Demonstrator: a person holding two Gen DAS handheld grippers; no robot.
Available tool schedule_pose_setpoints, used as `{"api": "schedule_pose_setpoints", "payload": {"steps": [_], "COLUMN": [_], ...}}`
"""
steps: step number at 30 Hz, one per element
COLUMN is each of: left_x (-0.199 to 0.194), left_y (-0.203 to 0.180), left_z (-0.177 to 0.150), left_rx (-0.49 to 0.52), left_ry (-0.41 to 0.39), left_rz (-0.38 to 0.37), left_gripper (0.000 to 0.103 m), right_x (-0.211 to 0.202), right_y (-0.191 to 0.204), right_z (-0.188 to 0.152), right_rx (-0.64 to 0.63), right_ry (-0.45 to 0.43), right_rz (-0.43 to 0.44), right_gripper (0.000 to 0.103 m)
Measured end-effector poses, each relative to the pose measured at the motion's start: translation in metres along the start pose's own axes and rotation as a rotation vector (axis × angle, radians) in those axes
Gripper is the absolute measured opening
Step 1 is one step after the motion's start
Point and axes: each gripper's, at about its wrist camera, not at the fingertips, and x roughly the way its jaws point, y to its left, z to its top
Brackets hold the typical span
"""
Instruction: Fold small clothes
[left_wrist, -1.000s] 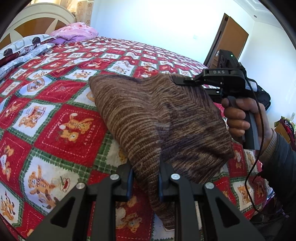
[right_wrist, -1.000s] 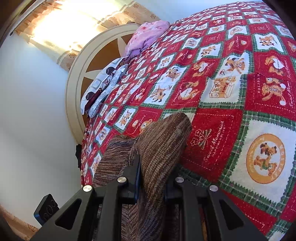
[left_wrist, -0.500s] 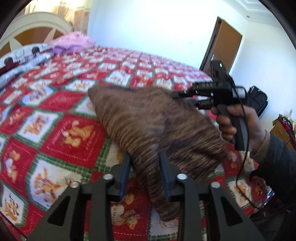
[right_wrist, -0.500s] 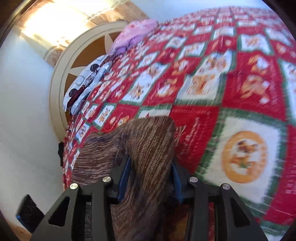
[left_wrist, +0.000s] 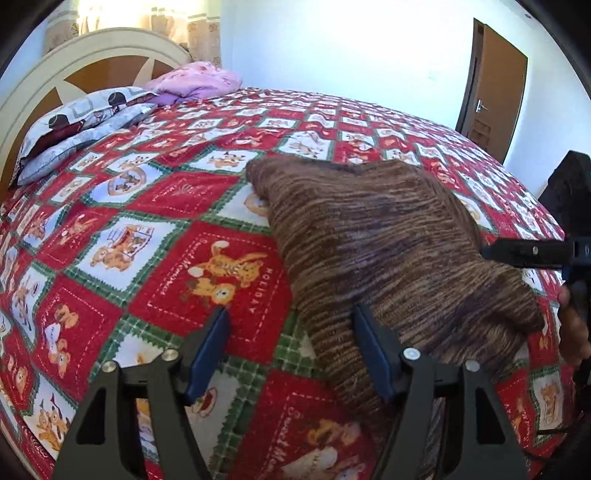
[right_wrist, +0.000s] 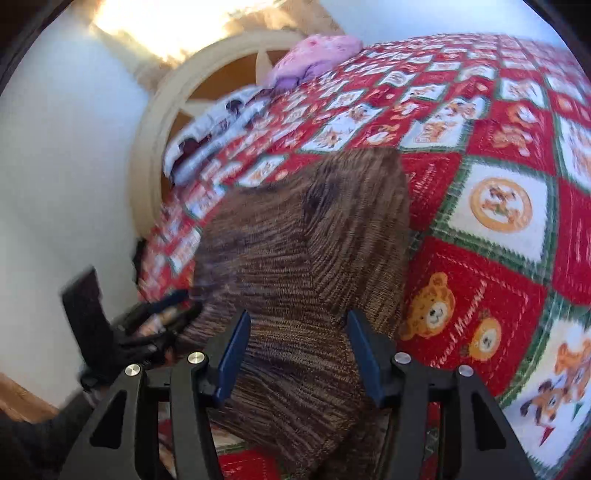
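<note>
At the far left, pillows (left_wrist: 79, 122) lie against the headboard (left_wrist: 74, 62). Your left gripper (left_wrist: 290, 350) stands spread; its jaws have just been opening, and only its right pad meets the brown knit garment (left_wrist: 388, 240), with bare bedspread (left_wrist: 166, 229) between the pads. The garment lies folded on the bed. Your right gripper (right_wrist: 295, 350) is also spread, its jaws just opened, the garment lying loose between them, not pinched.
</note>
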Motion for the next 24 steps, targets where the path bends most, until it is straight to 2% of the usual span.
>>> {"api": "schedule_pose_setpoints", "payload": {"steps": [1,3,7,10,12,16,24], "left_x": [-0.001,-0.008,-0.035,-0.054,-0.065,-0.089,-0.106], "left_y": [0.000,0.003,0.005,0.001,0.000,-0.004,-0.011], "left_z": [-0.001,-0.002,-0.001,0.006,0.012,0.023,0.030], "left_rx": [-0.008,-0.036,-0.061,-0.054,-0.059,-0.061,-0.041], "left_ry": [-0.001,0.004,-0.005,-0.058,-0.090,-0.165,-0.207], "left_rz": [0.000,-0.006,0.004,0.007,0.000,-0.014,-0.027], "left_gripper": [0.072,0.074,0.078,0.081,0.087,0.088,0.088], "right_x": [-0.002,-0.010,-0.033,-0.052,-0.065,-0.080,-0.088], "right_y": [0.004,0.019,0.056,0.078,0.092,0.117,0.134], "right_z": [0.000,-0.004,-0.016,-0.026,-0.032,-0.039,-0.050], "right_rx": [-0.007,-0.066,-0.174,-0.238,-0.270,-0.327,-0.350], "right_ry": [0.001,-0.011,-0.093,-0.170,-0.219,-0.266,-0.281], "right_rz": [-0.017,-0.108,-0.269,-0.381,-0.432,-0.481,-0.492], "right_gripper": [0.056,0.056,0.057,0.060,0.060,0.063,0.064]}}
